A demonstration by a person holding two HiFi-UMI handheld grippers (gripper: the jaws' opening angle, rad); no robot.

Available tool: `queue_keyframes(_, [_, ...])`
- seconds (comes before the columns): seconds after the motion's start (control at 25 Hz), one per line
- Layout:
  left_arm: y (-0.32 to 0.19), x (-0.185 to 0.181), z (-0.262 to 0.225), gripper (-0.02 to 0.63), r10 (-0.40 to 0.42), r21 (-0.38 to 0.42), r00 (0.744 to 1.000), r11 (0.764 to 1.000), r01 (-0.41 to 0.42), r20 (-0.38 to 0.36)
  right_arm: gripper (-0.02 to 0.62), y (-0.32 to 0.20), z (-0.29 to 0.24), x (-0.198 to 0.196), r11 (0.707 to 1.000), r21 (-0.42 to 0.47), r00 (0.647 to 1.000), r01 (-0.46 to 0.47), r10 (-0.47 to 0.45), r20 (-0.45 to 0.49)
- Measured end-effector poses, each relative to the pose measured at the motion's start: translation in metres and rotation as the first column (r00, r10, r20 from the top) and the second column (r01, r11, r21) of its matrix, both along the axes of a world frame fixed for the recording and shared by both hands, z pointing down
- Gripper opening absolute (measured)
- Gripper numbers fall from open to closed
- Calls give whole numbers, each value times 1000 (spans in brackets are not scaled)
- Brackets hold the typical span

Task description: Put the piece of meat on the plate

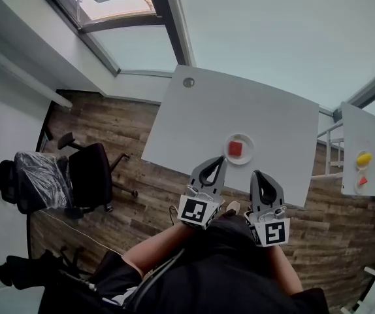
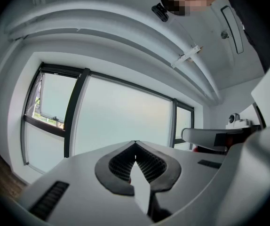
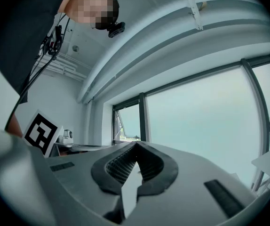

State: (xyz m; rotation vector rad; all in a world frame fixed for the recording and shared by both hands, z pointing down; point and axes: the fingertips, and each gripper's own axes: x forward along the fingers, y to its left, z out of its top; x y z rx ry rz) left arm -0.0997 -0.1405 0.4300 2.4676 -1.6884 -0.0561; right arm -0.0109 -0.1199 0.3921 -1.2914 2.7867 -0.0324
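A red piece of meat [image 1: 236, 149] lies on a small white plate [image 1: 249, 150] near the front edge of the white table [image 1: 200, 116] in the head view. My left gripper [image 1: 221, 159] is held just left of the plate, at the table's edge, shut and empty. My right gripper [image 1: 255, 173] is a little below and right of the plate, also shut with nothing in it. In the left gripper view the jaws [image 2: 135, 145] meet at the tips and point level at the windows. In the right gripper view the jaws [image 3: 136, 147] stand the same way.
A second white table [image 1: 370, 129] at the right carries a plate with a yellow item [image 1: 364, 158] and a red one. A black office chair [image 1: 89, 175] and a plastic-wrapped chair [image 1: 34, 182] stand on the wooden floor at the left. Large windows run behind the tables.
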Motion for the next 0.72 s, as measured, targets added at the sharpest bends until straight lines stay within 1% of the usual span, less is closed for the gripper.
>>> queue_keyframes(0.28, [4, -3, 3, 3, -24, -4, 1000, 1000, 24, -8, 3, 5, -6, -5, 999, 31, 1000, 20, -21, 16])
queue_keyframes(0.44, [5, -5, 2, 3, -25, -16, 1000, 1000, 25, -5, 3, 4, -5, -6, 1000, 23, 1000, 20, -20, 12])
queue_keyframes(0.72, [7, -2, 4, 3, -30, -14, 1000, 999, 30, -7, 3, 4, -7, -5, 999, 29, 999, 31, -32, 17])
